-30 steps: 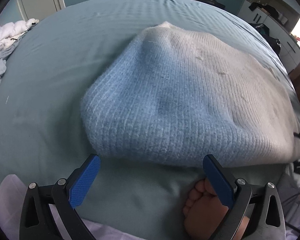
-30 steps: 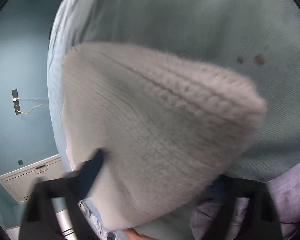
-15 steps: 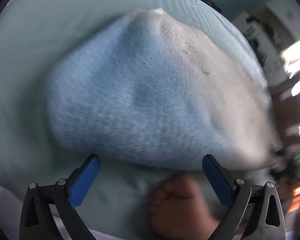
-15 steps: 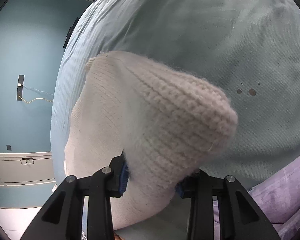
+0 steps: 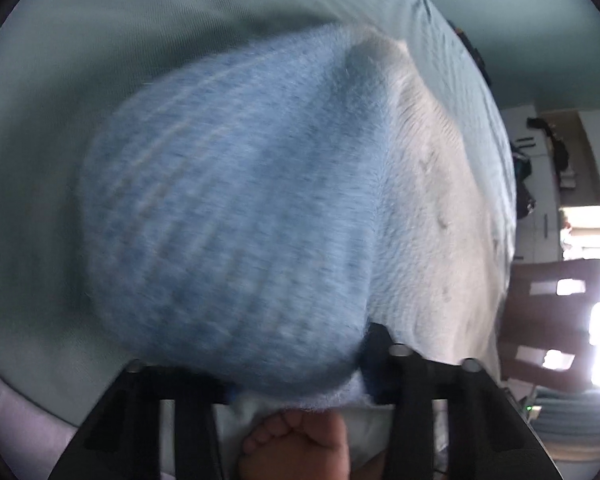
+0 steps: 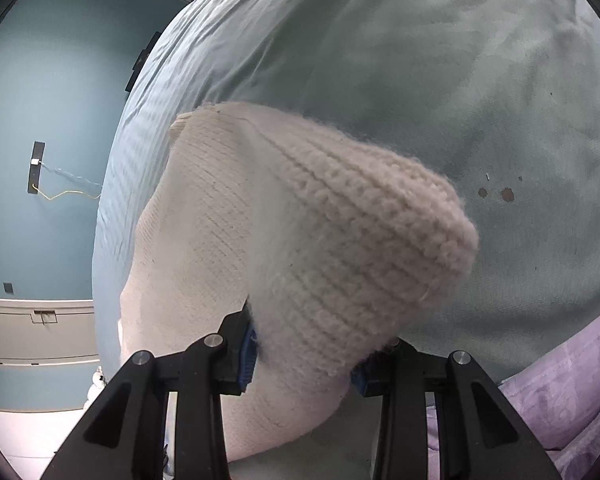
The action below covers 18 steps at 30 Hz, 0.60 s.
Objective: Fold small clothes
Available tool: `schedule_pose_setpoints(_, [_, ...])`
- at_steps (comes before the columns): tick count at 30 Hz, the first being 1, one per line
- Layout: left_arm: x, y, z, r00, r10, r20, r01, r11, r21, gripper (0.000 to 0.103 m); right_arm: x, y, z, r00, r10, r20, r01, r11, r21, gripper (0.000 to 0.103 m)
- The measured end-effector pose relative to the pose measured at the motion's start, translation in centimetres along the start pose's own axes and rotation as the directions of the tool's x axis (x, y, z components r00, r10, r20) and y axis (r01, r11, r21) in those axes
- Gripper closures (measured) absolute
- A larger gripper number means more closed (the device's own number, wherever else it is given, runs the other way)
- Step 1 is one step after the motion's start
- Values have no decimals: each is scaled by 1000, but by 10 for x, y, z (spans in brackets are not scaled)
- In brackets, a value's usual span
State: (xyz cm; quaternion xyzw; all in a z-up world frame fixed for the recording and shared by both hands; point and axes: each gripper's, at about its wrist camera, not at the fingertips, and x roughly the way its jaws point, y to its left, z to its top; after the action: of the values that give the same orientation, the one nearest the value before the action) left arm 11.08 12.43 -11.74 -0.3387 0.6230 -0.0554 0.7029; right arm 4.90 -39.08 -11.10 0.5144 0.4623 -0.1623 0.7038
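Over the teal bedsheet (image 6: 419, 60), left gripper (image 5: 300, 392) has just closed on the knit sweater (image 5: 228, 208) hem; right gripper (image 6: 303, 344) stays clamped — thick fuzzy knit could slip, skewing the fold.

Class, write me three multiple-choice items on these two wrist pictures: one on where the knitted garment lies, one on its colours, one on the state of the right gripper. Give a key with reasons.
1. Where does the knitted garment lie?
A. on the teal bedsheet
B. on a wooden floor
C. in a basket

2. Which colours does the knitted garment show?
A. red and black
B. light blue and cream
C. green only

3. What is the state of the right gripper?
A. wide open, nothing between its pads
B. out of view
C. shut on a fold of the knit

Key: 1 A, the sheet surrounds the garment in both views. 2 B, the left wrist view shows a blue part beside a cream part. 3 C, its blue pads press the cream knit from both sides; its jaws have just been closing.
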Motion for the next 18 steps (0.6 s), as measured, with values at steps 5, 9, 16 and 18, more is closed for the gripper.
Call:
schedule_pose_setpoints(5, [-23,-11,-9,998,-58,40,56,998,35,71,-24,5,-2,994,102,31,-102,995,-3,75])
schedule_pose_setpoints(9, [-55,-14,-19,989,-144,45,142,989,44,72,-64,21,-8,980,187,73,-182,981,-71,75])
schedule_pose_setpoints(16, [-92,16,-46,977,-215,-2,215,976,-21,72,-108,-3,-19,966,252,-64,-252,968,12,76])
schedule_pose_setpoints(18, [-99,19,-59,978,-209,-10,209,978,-21,72,-114,-18,-25,961,248,-124,-242,968,63,75])
